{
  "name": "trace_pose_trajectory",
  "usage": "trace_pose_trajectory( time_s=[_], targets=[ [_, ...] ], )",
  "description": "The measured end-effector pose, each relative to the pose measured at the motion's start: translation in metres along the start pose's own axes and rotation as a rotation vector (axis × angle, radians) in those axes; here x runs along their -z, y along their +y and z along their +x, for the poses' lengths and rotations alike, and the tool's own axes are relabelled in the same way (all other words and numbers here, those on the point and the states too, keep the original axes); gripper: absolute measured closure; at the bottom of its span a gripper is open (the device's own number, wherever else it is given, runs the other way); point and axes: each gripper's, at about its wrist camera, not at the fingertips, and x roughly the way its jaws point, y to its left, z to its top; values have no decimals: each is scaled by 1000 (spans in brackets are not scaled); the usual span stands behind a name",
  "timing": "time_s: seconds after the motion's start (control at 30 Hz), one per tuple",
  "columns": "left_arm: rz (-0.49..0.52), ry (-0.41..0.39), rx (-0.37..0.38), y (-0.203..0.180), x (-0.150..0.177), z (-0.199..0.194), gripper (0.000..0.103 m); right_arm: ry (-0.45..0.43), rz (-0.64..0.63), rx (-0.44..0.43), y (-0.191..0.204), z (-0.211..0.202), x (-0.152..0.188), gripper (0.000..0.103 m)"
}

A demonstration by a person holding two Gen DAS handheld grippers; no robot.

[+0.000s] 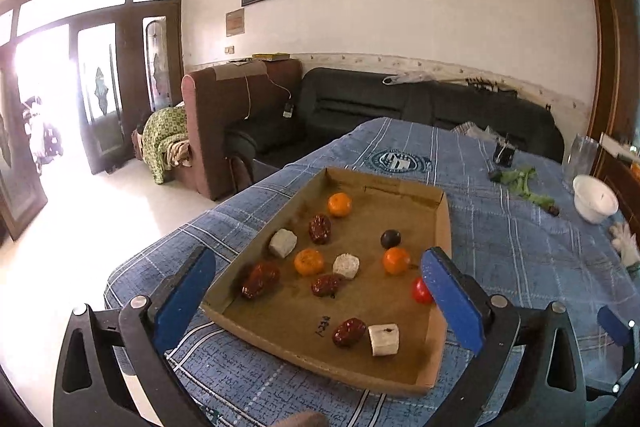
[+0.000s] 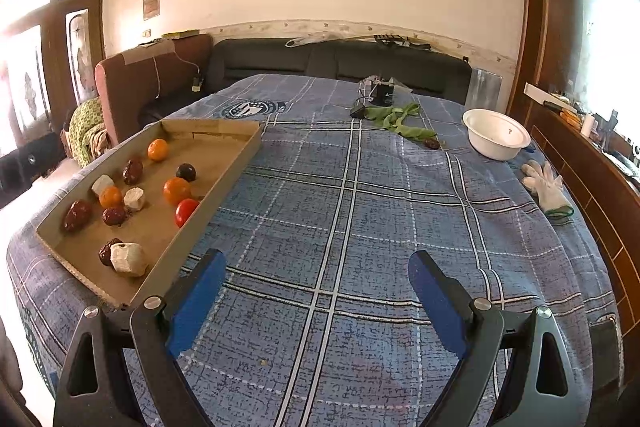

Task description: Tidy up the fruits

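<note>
A shallow cardboard tray (image 1: 442, 227) (image 2: 236, 163) lies on the blue plaid cloth. It holds three oranges (image 1: 340, 205) (image 2: 176, 190), several red dates (image 1: 320, 228) (image 2: 78, 215), three white chunks (image 1: 383, 339) (image 2: 127, 258), a dark plum (image 1: 390, 238) (image 2: 186, 172) and a red tomato (image 1: 421, 291) (image 2: 185, 211). My left gripper (image 1: 320, 263) is open and empty, hovering over the tray's near half. My right gripper (image 2: 318, 261) is open and empty over bare cloth, right of the tray. A white bowl (image 1: 594, 203) (image 2: 496, 134) stands at the far right.
Green leaves (image 2: 396, 119) and a small dark container (image 2: 385, 94) lie at the far side of the cloth. A white glove (image 2: 546, 187) lies right, by a wooden side unit. A clear jar (image 2: 485, 87) stands behind the bowl. Sofas stand beyond the table.
</note>
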Motion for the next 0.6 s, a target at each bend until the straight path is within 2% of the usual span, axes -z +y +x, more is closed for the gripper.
trace_pose_trajectory(
  time_s=[0.23,0.43,0.6],
  targets=[
    [13,79,115,-6,5,8,0,11,-15,-1,4,2,2,7],
    [-23,143,154,-3,7,19,0,14,-19,-1,4,3,3,7],
    [-26,154,159,-4,8,24,0,21,-33,-2,7,4,3,6]
  ],
)
